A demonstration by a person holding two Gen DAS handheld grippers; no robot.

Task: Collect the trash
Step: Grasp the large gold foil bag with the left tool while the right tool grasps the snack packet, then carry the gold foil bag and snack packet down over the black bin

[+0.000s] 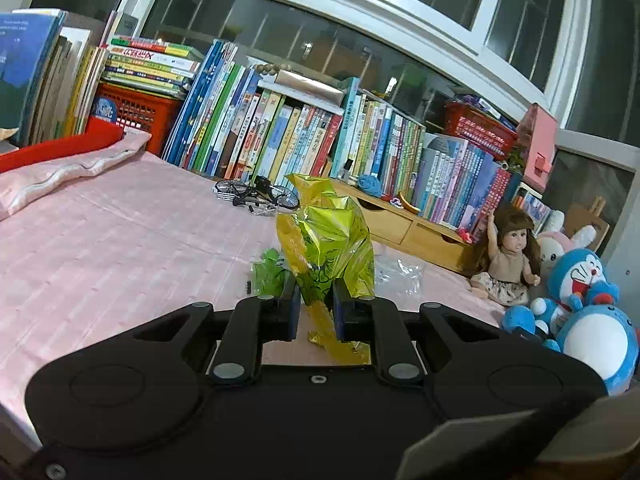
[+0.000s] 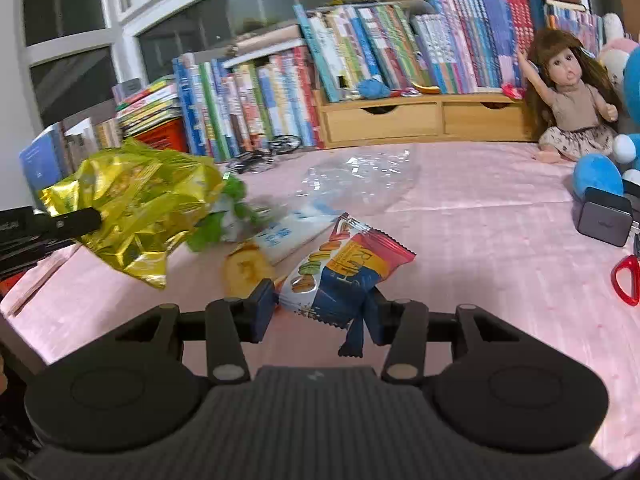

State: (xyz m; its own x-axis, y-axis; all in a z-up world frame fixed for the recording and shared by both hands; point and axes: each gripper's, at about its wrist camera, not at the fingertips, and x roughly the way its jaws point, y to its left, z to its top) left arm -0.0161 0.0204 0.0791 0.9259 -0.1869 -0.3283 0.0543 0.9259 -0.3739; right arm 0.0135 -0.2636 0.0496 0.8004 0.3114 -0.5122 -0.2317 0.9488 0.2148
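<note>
1. A pink striped bedspread (image 2: 480, 208) under dark windows, backed by a long row of colourful upright books (image 1: 280, 136) above a pale wooden drawer unit (image 2: 420, 120).
2. Nearest, in the left claw (image 1: 316, 304): jaws pressed close, pinching the lower part of a crinkled yellow-green foil wrapper (image 1: 332, 248), raised clear of the spread and standing up in front of the claw.
3. Nearest, in the right claw (image 2: 318, 310): jaws part-spread, gripping a snack packet printed with macarons, white, blue and red (image 2: 344, 276); its crimped blue tail hangs below the fingers, the rest tilts up and away.
4. Just past the right claw, lying on the spread: a round yellow wrapper (image 2: 246, 268) and a flat white-and-blue sachet (image 2: 288, 234), touching or overlapping.
5. Left of these and a little farther, a crumpled green plastic scrap (image 2: 228, 216), partly hidden behind the lifted foil wrapper.
6. Farther ahead, a clear crinkled plastic bag (image 2: 360, 184), flat on the spread.
7. Far right of the right claw, not trash by the look: a dark grey box (image 2: 604, 216), red-handled scissors (image 2: 626, 280), a long-haired doll (image 2: 568, 100), blue plush toys (image 1: 580, 280).
8. Farthest, by the books, a small black model bicycle (image 1: 256, 194).
9. Progress, as judged: two pieces picked up, neither yet dropped anywhere; no bin in view; at least four loose pieces left.
</note>
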